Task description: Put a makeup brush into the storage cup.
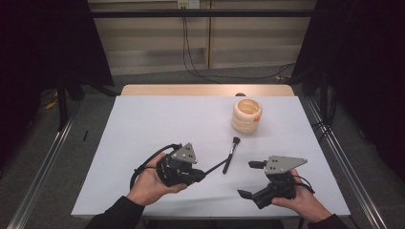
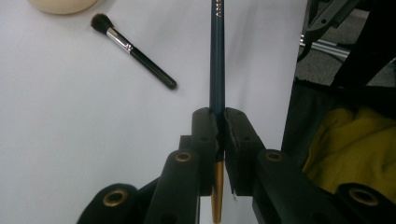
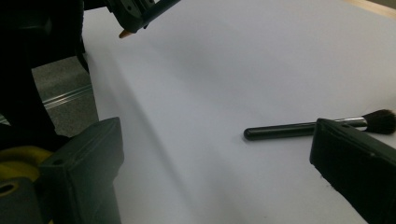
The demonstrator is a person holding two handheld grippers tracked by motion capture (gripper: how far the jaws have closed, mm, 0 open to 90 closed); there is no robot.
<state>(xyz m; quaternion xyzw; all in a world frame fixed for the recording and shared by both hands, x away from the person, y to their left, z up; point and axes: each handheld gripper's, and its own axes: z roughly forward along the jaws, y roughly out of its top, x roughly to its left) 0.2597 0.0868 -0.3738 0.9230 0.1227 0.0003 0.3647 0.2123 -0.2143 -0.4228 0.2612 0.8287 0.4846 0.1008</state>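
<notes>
- The black makeup brush (image 1: 231, 153) lies flat on the white table (image 1: 143, 143), between the two grippers; its bristle head points toward the cream ringed cup (image 1: 247, 115) and its handle end toward the person.
- The right gripper (image 1: 250, 179), jaws spread wide with nothing in them, sits just right of the brush handle, so I judge it better placed for the pickup.
- The left gripper (image 1: 203, 172) sits left of the brush, pinching a slim dark pencil (image 2: 216, 56) that slants toward the brush handle.
</notes>
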